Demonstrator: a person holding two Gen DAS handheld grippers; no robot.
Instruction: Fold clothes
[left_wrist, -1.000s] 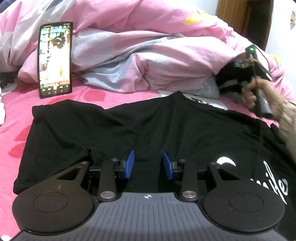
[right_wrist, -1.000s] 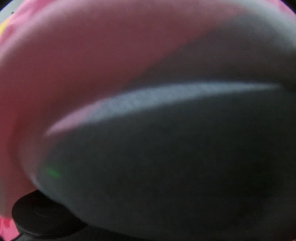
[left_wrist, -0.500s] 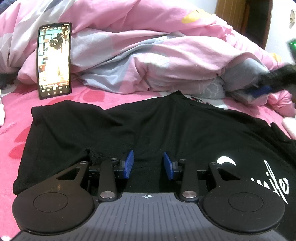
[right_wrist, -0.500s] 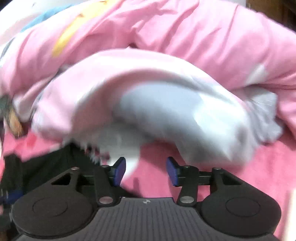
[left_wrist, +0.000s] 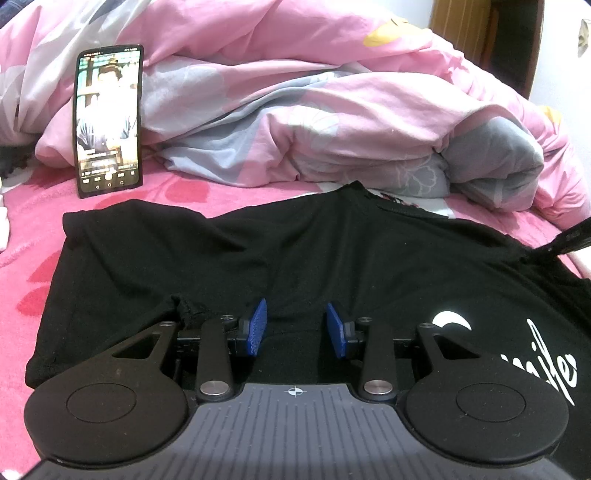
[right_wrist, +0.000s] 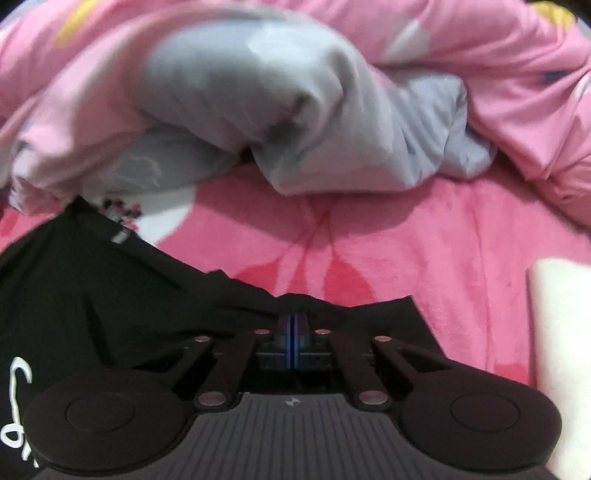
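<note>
A phone (left_wrist: 109, 121) stands up against the pink blanket (left_wrist: 295, 92) on the left. A black shirt (left_wrist: 258, 258) lies flat on the pink bed sheet (right_wrist: 406, 251). The left tongs (left_wrist: 295, 328) sit over the shirt, partly open, with nothing pinched between them. The right tongs (right_wrist: 292, 325) are squeezed shut on the shirt's edge. A white cloth (right_wrist: 561, 332) lies far right

Ahead of left gripper (left_wrist: 294, 328): flat shirt (left_wrist: 295, 254), open passage | Far ahead: heaped duvet (left_wrist: 314, 122) blocks | Ahead-left: upright phone (left_wrist: 109, 120) leaning on duvet, obstacle | Ahead of right gripper (right_wrist: 291, 325): bare sheet (right_wrist: 406, 251), free, up to duvet | Right: white object (right_wrist: 561, 332) at edge
</note>
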